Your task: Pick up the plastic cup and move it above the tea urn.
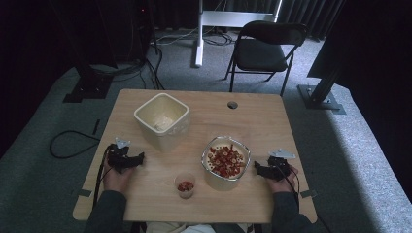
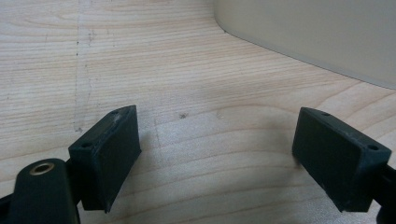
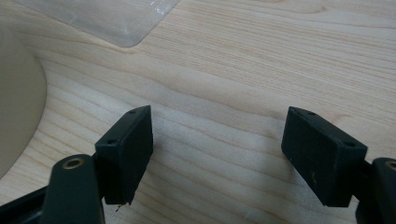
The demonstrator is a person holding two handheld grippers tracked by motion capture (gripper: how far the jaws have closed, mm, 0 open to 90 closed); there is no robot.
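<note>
A cream square container (image 1: 162, 119) stands left of centre on the wooden table (image 1: 252, 116). To its right is a round bowl (image 1: 226, 159) full of red and pale pieces. A small clear cup (image 1: 185, 185) with red bits sits near the front edge. My left gripper (image 1: 140, 158) rests on the table just left of the square container, jaws open and empty (image 2: 217, 135); the container's wall (image 2: 317, 32) fills the upper right of its view. My right gripper (image 1: 258, 168) lies just right of the bowl, open and empty (image 3: 217, 126), with a cream curved side (image 3: 16, 102) at its left.
A clear plastic piece (image 3: 107, 18) lies on the wood beyond the right jaws. A cable hole (image 1: 232, 105) sits near the table's far edge. A black folding chair (image 1: 265, 48) and a white stand (image 1: 199, 34) are behind the table, with cables (image 1: 73, 141) on the floor.
</note>
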